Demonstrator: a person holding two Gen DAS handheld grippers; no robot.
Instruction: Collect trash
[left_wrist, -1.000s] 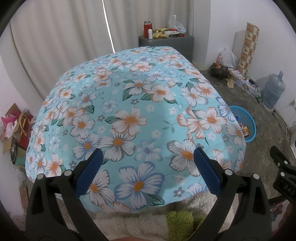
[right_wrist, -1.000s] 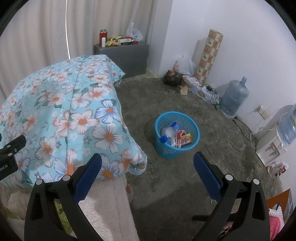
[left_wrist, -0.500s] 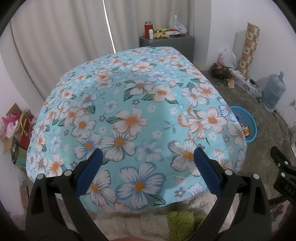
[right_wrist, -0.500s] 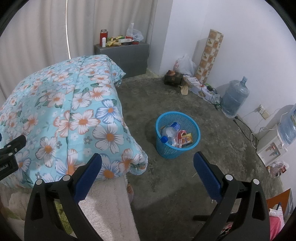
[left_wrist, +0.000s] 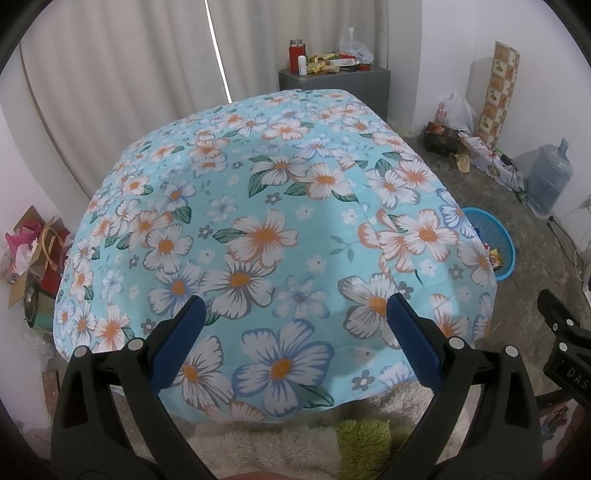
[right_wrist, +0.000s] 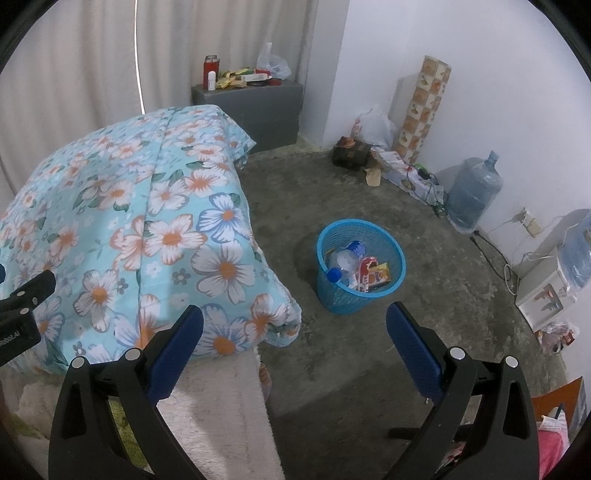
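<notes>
While both hang spread and empty, left gripper (left_wrist: 293, 332) over floral quilt (left_wrist: 258, 229), right gripper (right_wrist: 293, 332) near blue basket (right_wrist: 360, 271)

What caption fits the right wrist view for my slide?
Open right gripper faces a blue trash basket of bottles and wrappers beside the floral bedspread.

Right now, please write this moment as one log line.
left gripper: open, empty, over floral blanket | right gripper: open, empty | blue basket: on floor, holds bottles and wrappers

right gripper (left_wrist: 565, 373): white letters "DAS", cut off at the edge | left gripper (right_wrist: 16, 332): "obot.AI", first letters cut off | basket packets: print unreadable
</notes>
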